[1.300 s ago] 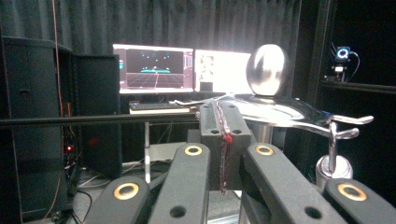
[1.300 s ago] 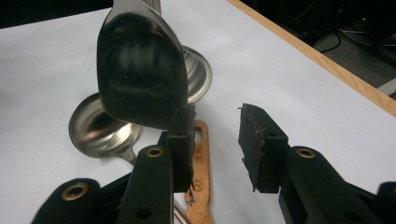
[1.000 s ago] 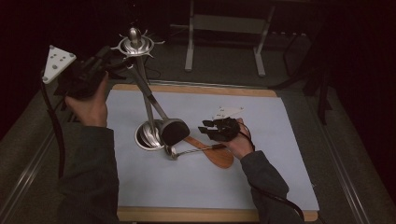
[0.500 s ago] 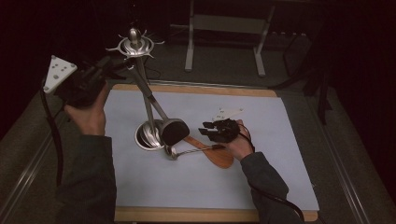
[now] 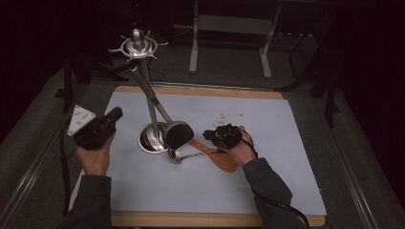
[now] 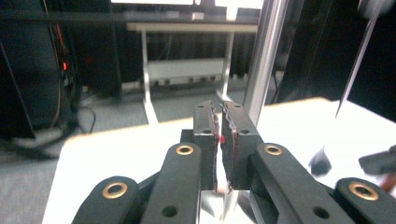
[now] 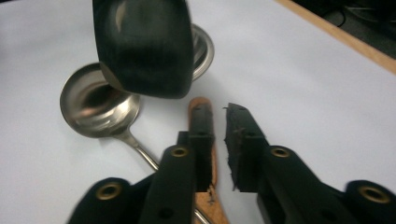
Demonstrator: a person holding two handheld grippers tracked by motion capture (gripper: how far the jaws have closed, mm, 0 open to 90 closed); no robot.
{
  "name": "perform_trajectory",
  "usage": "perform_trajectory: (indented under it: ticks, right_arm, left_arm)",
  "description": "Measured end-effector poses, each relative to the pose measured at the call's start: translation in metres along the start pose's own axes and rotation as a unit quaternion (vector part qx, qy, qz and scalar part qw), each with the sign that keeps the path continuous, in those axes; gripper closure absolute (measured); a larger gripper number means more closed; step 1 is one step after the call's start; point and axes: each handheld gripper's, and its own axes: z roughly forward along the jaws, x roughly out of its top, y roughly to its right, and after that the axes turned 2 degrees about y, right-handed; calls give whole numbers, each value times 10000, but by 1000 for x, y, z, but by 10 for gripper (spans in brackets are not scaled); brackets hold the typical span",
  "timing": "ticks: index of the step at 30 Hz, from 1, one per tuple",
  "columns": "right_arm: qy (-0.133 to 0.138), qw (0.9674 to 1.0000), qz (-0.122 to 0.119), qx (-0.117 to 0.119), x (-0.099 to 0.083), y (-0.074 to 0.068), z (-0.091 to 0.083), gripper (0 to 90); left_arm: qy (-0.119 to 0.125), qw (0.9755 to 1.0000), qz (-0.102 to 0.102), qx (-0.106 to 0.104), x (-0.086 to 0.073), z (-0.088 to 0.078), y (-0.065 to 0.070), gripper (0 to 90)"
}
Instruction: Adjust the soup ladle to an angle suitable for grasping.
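A metal utensil stand point(image 5: 145, 90) rises from its round base point(image 5: 149, 139) on the white mat. A black spatula point(image 5: 177, 134) leans from it, head down by the base. A steel ladle point(image 5: 175, 155) and a wooden spatula point(image 5: 227, 161) lie beside it. My left gripper point(image 5: 116, 113) hovers left of the stand; its jaws point(image 6: 220, 130) have just been opening to a narrow gap with nothing between them. My right gripper point(image 5: 207, 135) is low over the wooden handle point(image 7: 198, 101). Its jaws point(image 7: 218, 140) have just been closing; the handle lies under one jaw and mat shows in the gap.
The white mat point(image 5: 267, 181) covers a wooden table point(image 5: 200, 91). A metal frame point(image 5: 229, 28) stands on the floor beyond the far edge. A rail point(image 5: 33, 162) runs along the table's left side.
My left hand has dropped from the top of the stand to mat level at its left. The right hand has stayed over the wooden spatula.
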Motion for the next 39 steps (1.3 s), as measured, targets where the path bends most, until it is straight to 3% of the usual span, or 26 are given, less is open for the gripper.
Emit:
perform_trajectory:
  ticks: [1,2,7,8,9,11,13,15,19,28,39]
  right_arm:
    - [-20,10000,3,-3,0,-1,2,850]
    - [-52,10000,11,10,-1,-2,4,873]
    - [-213,9998,7,35,-1,-9,15,900]
    - [-213,9998,7,35,-1,-9,15,900]
    - [-265,9996,-2,41,-1,-12,20,900]
    - [-316,9995,37,55,-2,-14,26,900]
    - [-359,9993,43,49,-3,-16,29,900]
    - [-456,9989,41,66,-5,-20,35,900]
    - [-618,9980,14,87,-11,-28,49,900]
    - [-889,9959,-2,167,-15,-46,76,900]
    - [-802,9959,32,410,-22,-57,73,900]
  left_arm:
    - [0,10000,0,0,0,0,0,837]
    - [-175,9998,39,69,-23,1,1,828]
    - [-276,9987,-396,188,-71,-1,-3,805]
    - [-276,9987,-396,188,-71,-1,-3,800]
    - [-389,9978,-491,231,-86,0,-5,793]
    - [-444,9966,-642,274,-100,2,-6,784]
    - [-444,9966,-642,274,-100,2,-6,779]
    - [-598,9944,-814,312,-115,5,-8,776]
    - [-588,9940,-870,315,-118,5,-9,766]
    - [-712,9944,-711,318,-120,8,-5,761]
    - [-704,9941,-757,337,-120,7,-6,758]
